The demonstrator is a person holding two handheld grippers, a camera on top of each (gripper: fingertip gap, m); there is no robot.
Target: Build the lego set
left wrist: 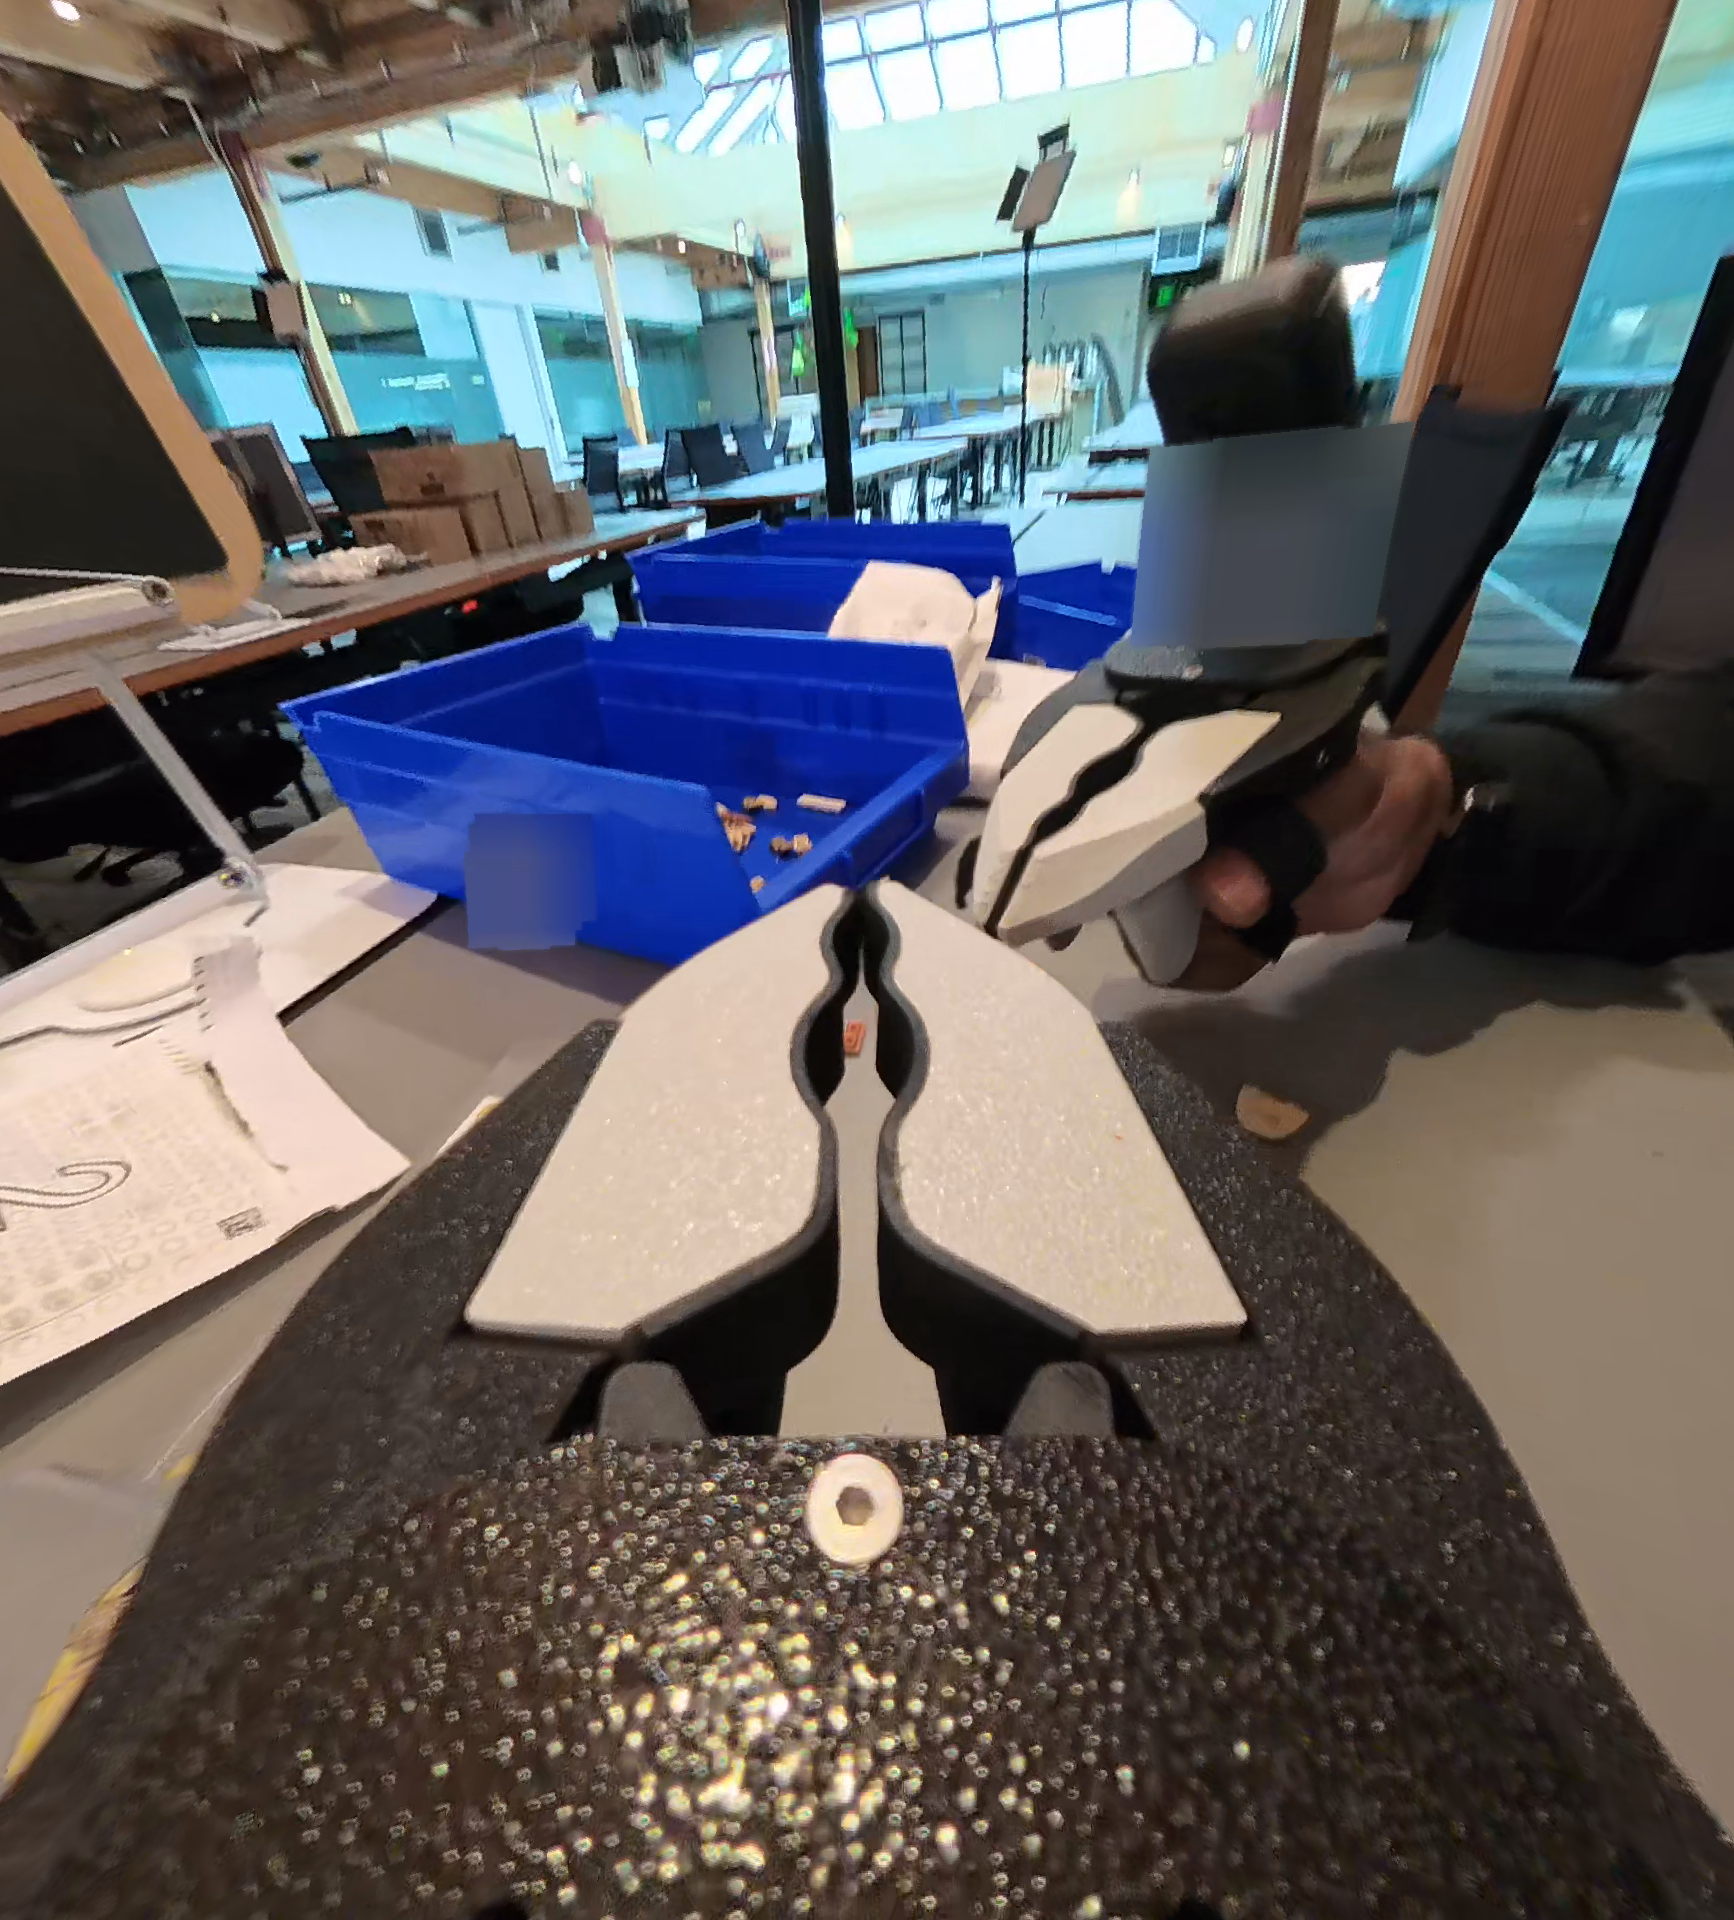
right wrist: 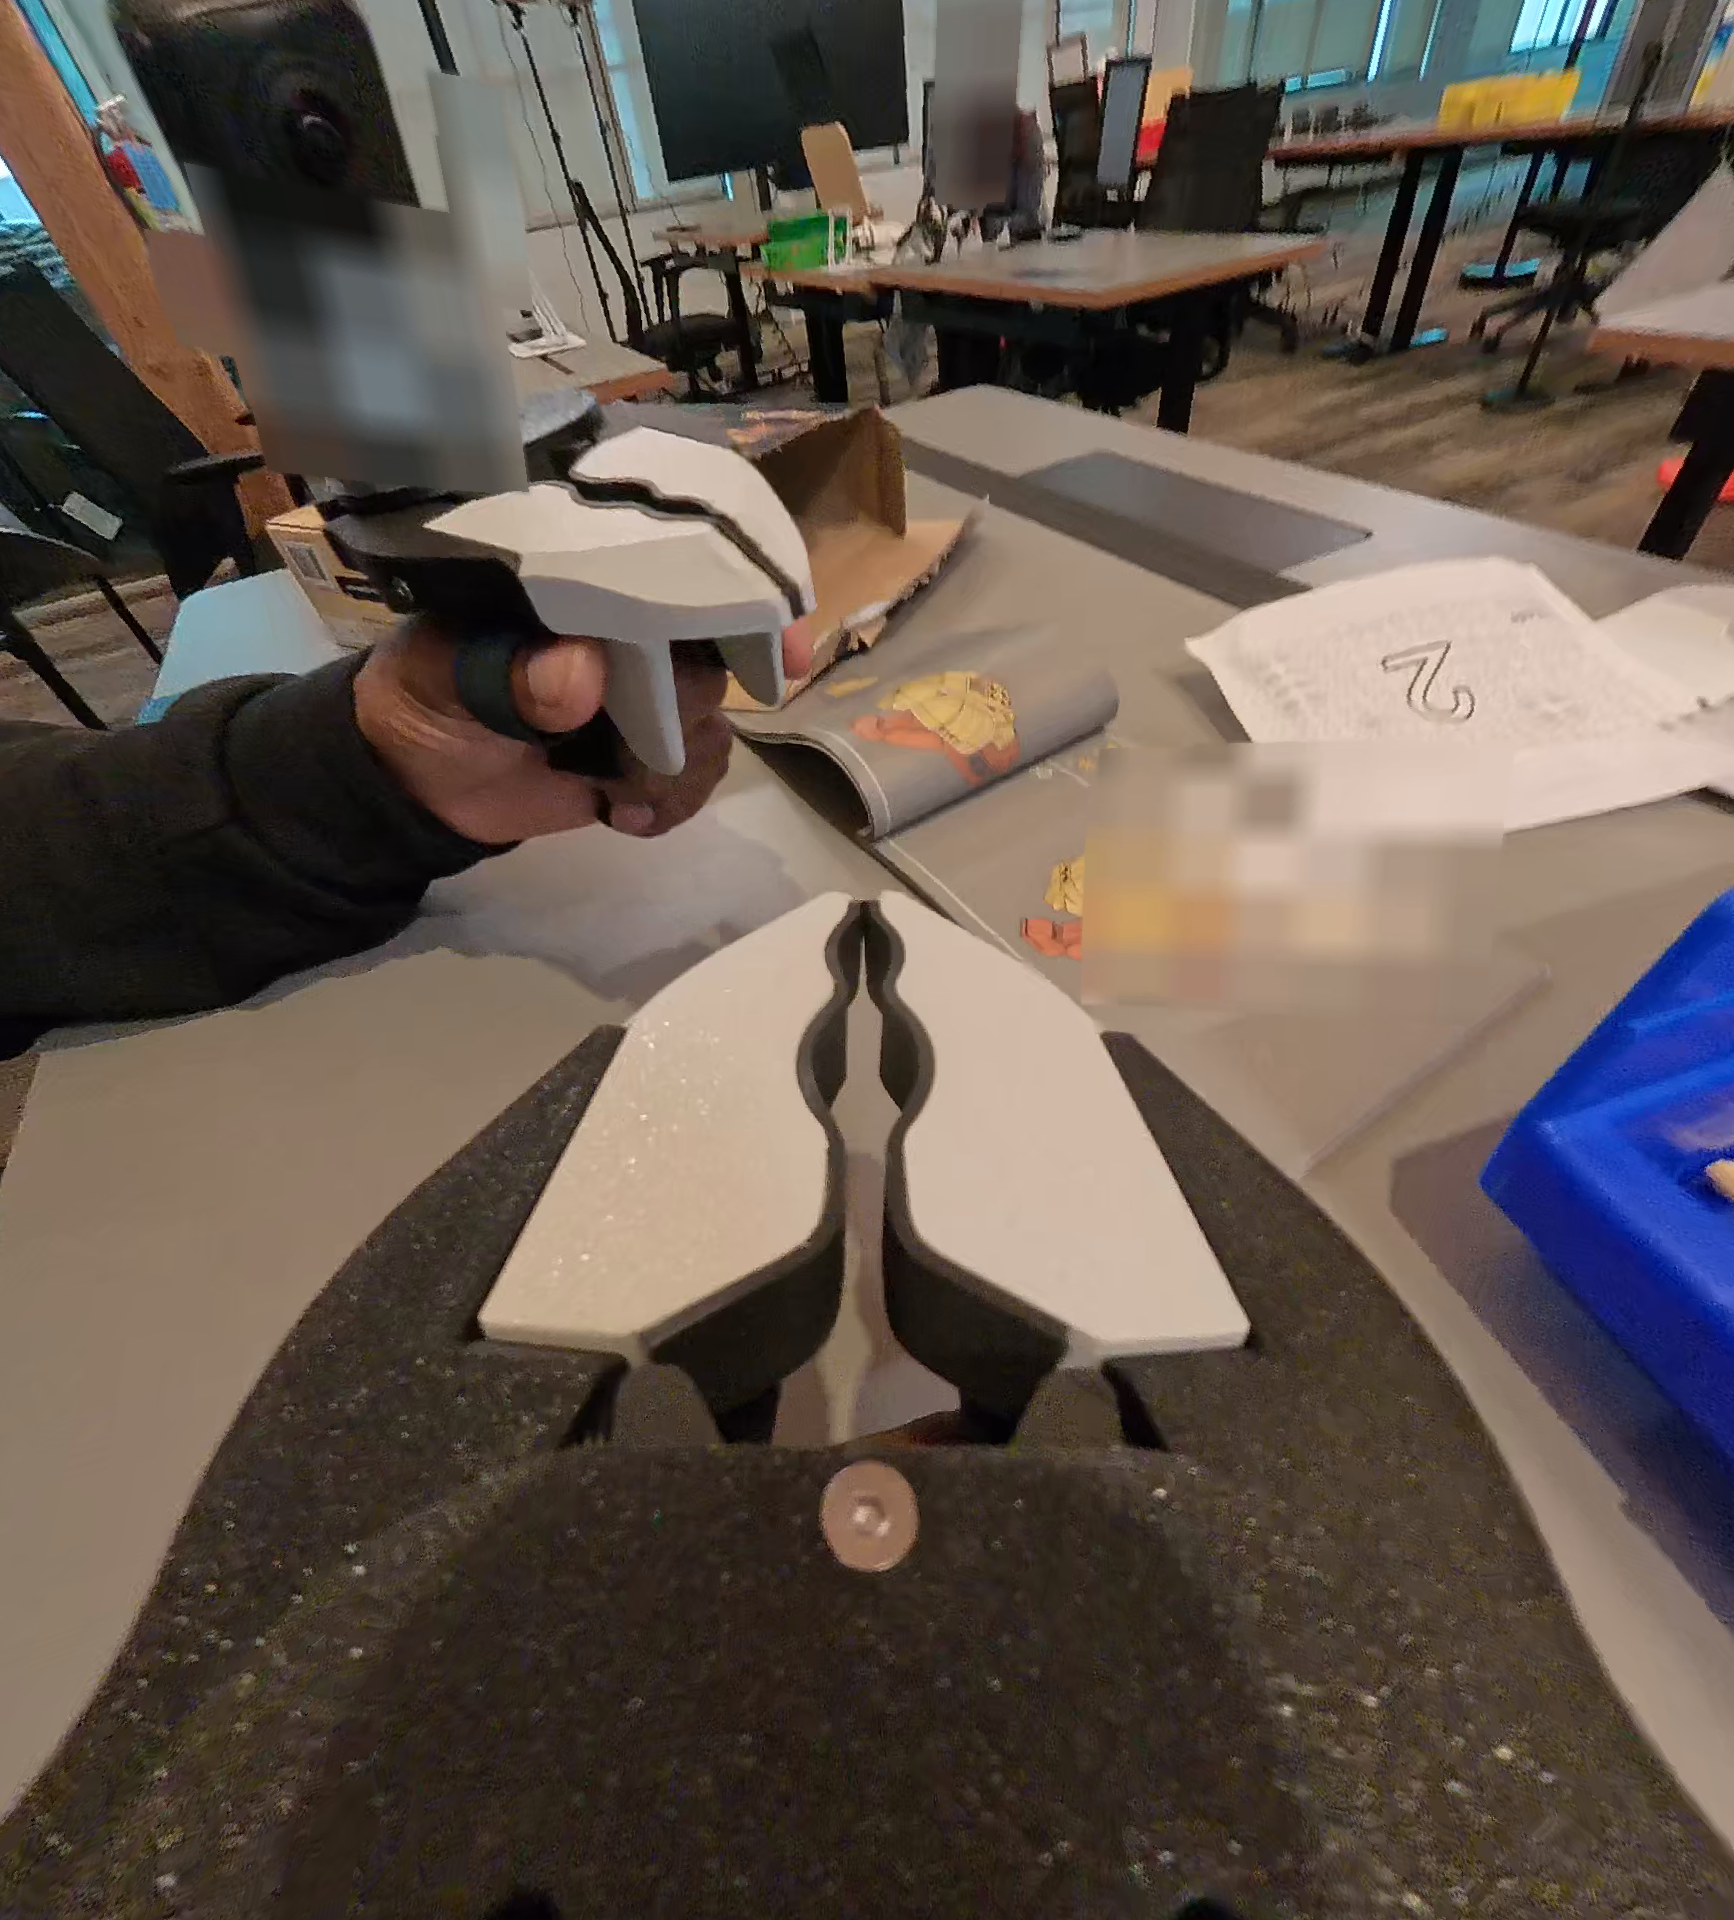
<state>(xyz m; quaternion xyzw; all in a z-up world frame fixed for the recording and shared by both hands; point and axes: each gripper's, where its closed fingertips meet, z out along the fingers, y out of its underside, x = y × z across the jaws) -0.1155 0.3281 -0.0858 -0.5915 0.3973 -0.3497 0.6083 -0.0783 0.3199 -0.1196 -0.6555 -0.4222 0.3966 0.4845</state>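
My left gripper [left wrist: 863, 899] is shut, its tips touching, with nothing between them. Through the gap behind the tips a small orange lego piece [left wrist: 855, 1037] shows on the grey table. My right gripper [right wrist: 865, 914] is shut and empty above the table. Each gripper shows in the other view, held by a hand: the right one [left wrist: 993, 916] points down-left, and the left one [right wrist: 803, 611] points right. A blue bin [left wrist: 489, 769] holds several tan lego pieces [left wrist: 780, 826]; the bin also shows in the right wrist view [right wrist: 1621, 1195]. An open instruction booklet [right wrist: 946, 748] lies on the table.
A tan piece [left wrist: 1270, 1117] lies on the table at the right. White printed sheets [left wrist: 115, 1174] lie at the left under a clear stand [left wrist: 167, 779]. More blue bins [left wrist: 821, 571] stand behind. A torn cardboard box [right wrist: 842, 499] sits past the booklet. Some 6 centimeters of space lies between my two pairs of fingers.
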